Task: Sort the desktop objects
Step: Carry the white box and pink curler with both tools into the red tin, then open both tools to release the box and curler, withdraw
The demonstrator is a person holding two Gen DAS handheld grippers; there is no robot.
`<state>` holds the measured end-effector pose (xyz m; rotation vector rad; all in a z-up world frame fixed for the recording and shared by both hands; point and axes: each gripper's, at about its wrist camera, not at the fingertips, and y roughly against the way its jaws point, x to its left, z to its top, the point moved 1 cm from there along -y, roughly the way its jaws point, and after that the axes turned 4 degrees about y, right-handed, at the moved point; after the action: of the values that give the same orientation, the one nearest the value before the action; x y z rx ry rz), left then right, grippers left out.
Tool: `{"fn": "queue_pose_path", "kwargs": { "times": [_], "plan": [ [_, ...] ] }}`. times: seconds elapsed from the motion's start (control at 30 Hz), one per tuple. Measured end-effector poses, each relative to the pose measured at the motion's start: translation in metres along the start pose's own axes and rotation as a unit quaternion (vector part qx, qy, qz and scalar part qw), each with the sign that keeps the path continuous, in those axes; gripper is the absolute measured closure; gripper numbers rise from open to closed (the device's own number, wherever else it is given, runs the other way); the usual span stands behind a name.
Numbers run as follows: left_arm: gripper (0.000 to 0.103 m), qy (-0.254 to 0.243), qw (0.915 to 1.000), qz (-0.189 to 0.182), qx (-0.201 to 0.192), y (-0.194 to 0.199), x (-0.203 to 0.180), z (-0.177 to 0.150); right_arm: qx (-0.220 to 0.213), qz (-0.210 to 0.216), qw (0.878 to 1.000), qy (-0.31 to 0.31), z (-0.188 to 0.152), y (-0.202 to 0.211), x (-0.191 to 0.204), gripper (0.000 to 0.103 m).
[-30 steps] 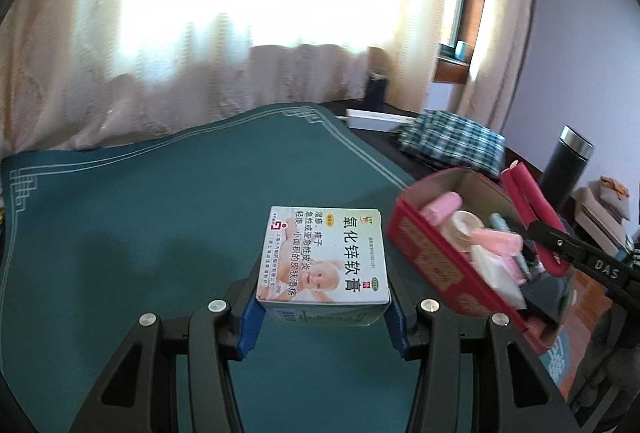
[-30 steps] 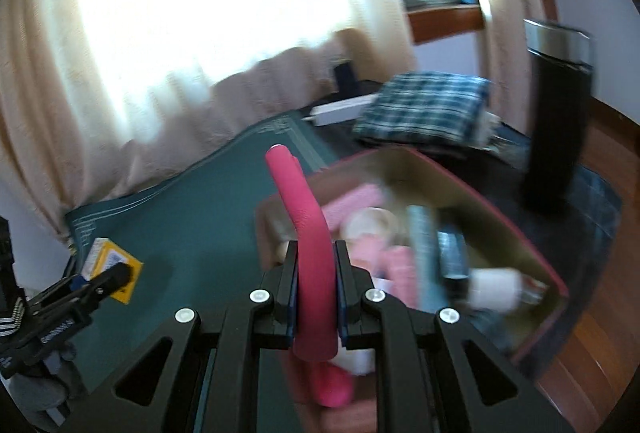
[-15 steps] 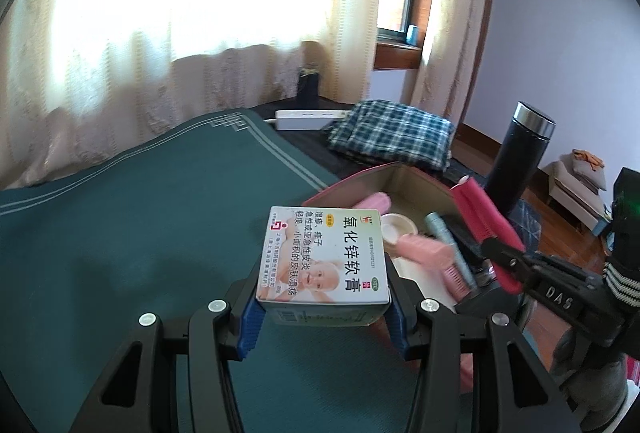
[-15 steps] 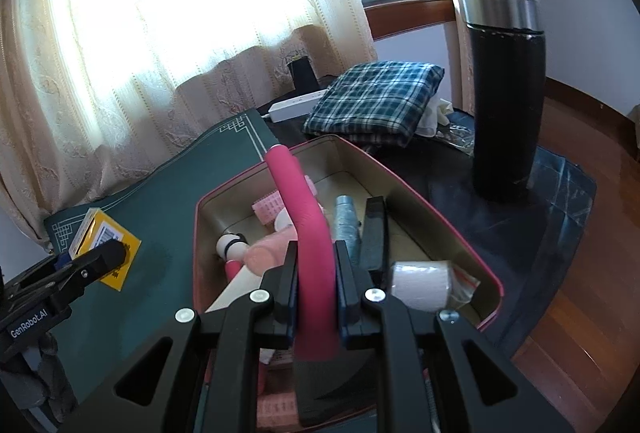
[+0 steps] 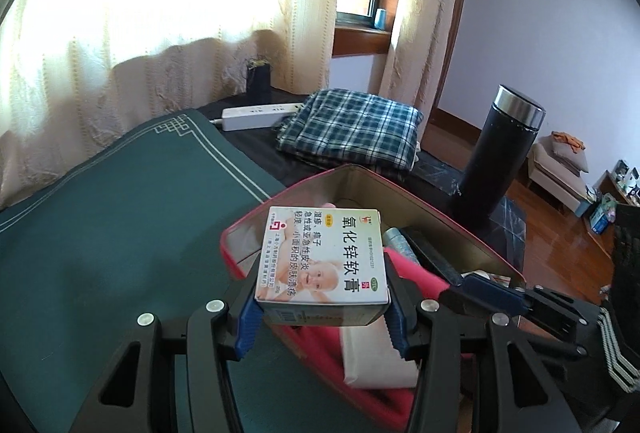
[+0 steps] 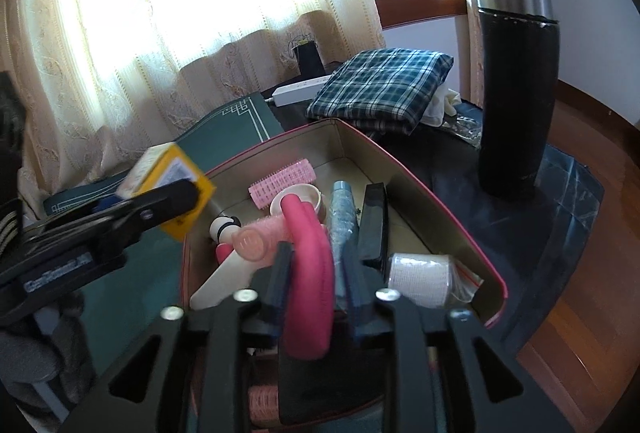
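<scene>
My left gripper (image 5: 322, 303) is shut on a white ointment box (image 5: 324, 257) with a baby picture, held over the near left rim of the red storage box (image 5: 472, 229). In the right wrist view the same ointment box (image 6: 172, 189) shows its yellow side at the red box's left rim (image 6: 280, 143). My right gripper (image 6: 318, 285) stands open over the box, its pads apart from the bent pink foam roller (image 6: 310, 253) that lies between them. The roller (image 5: 412, 275) also shows in the left wrist view.
The red box holds pink hair rollers (image 6: 282, 179), a round jar (image 6: 298, 199), a blue tube (image 6: 344, 213), a black case (image 6: 372, 221) and a white roll (image 6: 420, 277). A black flask (image 6: 516, 89), plaid cloth (image 6: 384, 89) and power strip (image 5: 260, 115) stand behind. The green mat (image 5: 120, 217) lies left.
My left gripper carried the ointment box right, over the red box's rim. My right gripper lowered the pink roller into the box and its jaws have opened off it.
</scene>
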<state>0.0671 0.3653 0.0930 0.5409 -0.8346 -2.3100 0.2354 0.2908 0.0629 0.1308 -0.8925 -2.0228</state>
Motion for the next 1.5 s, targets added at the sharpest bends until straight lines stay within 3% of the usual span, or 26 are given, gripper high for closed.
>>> {"fn": "queue_pose_path", "kwargs": {
  "times": [0.1,0.33,0.4,0.43,0.7,0.87,1.03,1.1,1.23,1.5],
  "plan": [
    [0.051,0.000,1.0000,-0.005,0.004,-0.005,-0.003,0.001,-0.015,-0.007,1.000,0.002,-0.001,0.010,-0.002,0.044],
    [0.047,0.004,0.9998,-0.013,0.013,-0.012,-0.006,0.003,-0.029,-0.013,0.999,0.007,-0.006,0.026,-0.001,0.042],
    [0.030,0.013,0.9997,-0.017,0.015,-0.014,-0.004,0.004,-0.029,-0.014,0.999,0.005,-0.007,0.027,-0.002,0.040],
    [0.028,0.018,0.9996,-0.015,0.012,-0.013,-0.004,0.004,-0.029,-0.015,0.999,0.004,-0.008,0.028,-0.002,0.040],
    [0.028,0.025,0.9996,-0.010,0.008,0.001,0.005,0.000,-0.035,-0.022,0.999,-0.005,-0.012,0.040,-0.007,0.036],
    [0.028,0.031,0.9995,0.006,-0.004,0.017,0.015,-0.010,-0.033,-0.023,0.999,0.004,-0.016,0.050,-0.007,0.024],
    [0.028,0.009,0.9982,0.036,-0.048,0.045,0.015,-0.027,-0.008,-0.010,1.000,0.009,-0.024,0.059,-0.012,0.022],
    [0.015,0.001,0.9973,0.034,-0.065,0.058,0.012,-0.034,0.003,-0.013,1.000,0.016,-0.028,0.062,-0.011,0.021],
    [0.011,-0.007,0.9957,0.039,-0.084,0.076,0.003,-0.047,0.003,-0.024,0.999,0.022,-0.034,0.071,-0.007,0.021],
    [0.010,-0.035,0.9935,0.087,-0.064,0.076,-0.019,-0.072,0.009,-0.024,0.999,0.040,-0.046,0.079,0.012,0.021]
  ]
}}
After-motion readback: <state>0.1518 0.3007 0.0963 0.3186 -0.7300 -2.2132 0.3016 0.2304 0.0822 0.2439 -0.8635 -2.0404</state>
